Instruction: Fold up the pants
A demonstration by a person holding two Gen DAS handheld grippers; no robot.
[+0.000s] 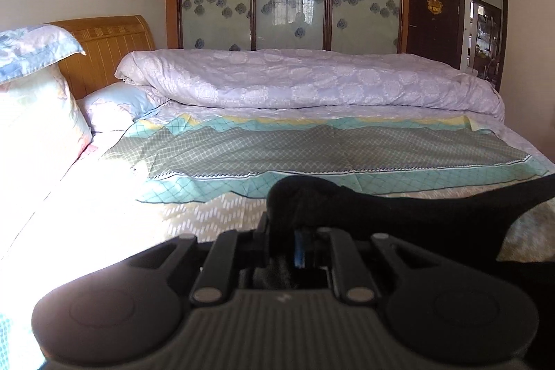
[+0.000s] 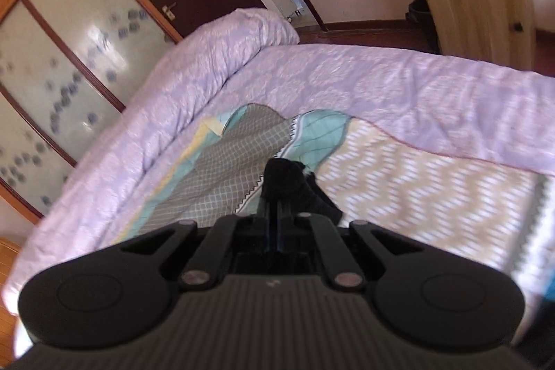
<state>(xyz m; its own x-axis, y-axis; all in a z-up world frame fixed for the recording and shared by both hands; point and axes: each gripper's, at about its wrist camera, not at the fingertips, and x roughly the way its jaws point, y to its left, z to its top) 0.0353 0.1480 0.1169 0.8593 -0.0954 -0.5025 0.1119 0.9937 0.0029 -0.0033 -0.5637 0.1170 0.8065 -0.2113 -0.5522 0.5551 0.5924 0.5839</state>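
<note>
Fingers of both my left gripper (image 1: 295, 231) and right gripper (image 2: 279, 196) pinch the black pants (image 1: 399, 217), holding the cloth stretched between them above the patterned bedsheet (image 1: 242, 158), likely so it hangs smooth for a fold.

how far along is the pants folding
Early. Done: both grippers, left and right, are shut on the black pants, lifted above the bed. In hand: carrying the cloth. Left: no finished fold shows; laying flat and folding remain.
</note>
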